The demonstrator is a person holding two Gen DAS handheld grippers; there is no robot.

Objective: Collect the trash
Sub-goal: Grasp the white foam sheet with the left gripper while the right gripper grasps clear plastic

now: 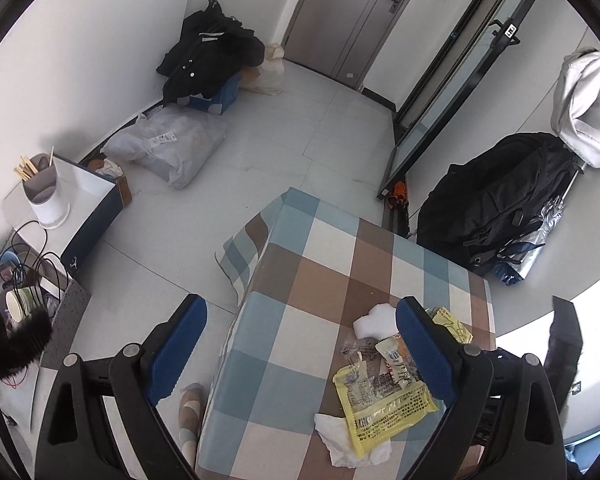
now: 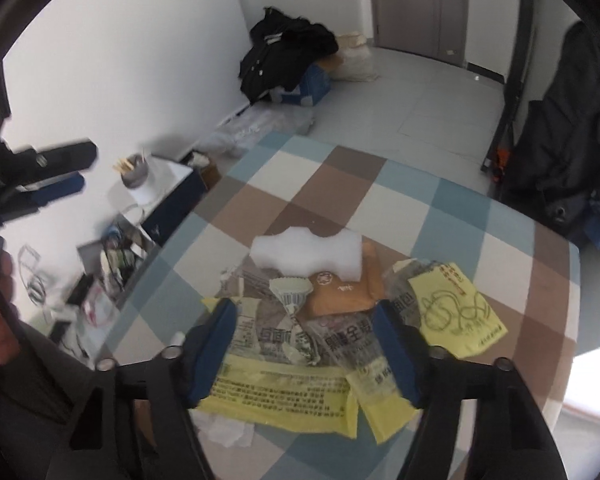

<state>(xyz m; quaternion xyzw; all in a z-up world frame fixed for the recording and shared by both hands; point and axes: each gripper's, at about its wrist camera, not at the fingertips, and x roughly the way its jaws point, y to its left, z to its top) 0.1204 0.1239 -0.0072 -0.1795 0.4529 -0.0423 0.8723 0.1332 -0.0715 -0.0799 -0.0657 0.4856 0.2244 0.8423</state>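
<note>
Trash is lying in a loose pile on the checked tabletop [image 2: 440, 216], and every position below is given relative to the large yellow wrapper [image 2: 284, 396] at the near end of that pile. A white foam piece [image 2: 308, 252] is sitting at the far end of the pile from the yellow wrapper. An orange-brown packet [image 2: 340, 292] is lying between them, with a small white pleated cup [image 2: 290, 290] just beside it. Clear printed film [image 2: 332, 344] is overlapping the yellow wrapper's far edge. A second yellow wrapper [image 2: 456, 312] is lying to its right. A crumpled white tissue [image 1: 340, 436] is showing from under its near edge.

The right hand-held gripper [image 2: 306, 344] is hovering directly over the yellow wrapper. Its two blue fingers [image 2: 212, 348] are standing spread apart with nothing between them; whether they are touching the film cannot be told.

The left hand-held gripper [image 1: 296, 340] is standing released as well, jaws wide. Its left finger is hanging over the floor off the tabletop's edge, well left of the yellow wrapper [image 1: 384, 404], while its right finger is overlapping the pile just above that wrapper.

A white utensil holder [image 1: 46, 196] with chopsticks is standing on a box far to the left.
</note>
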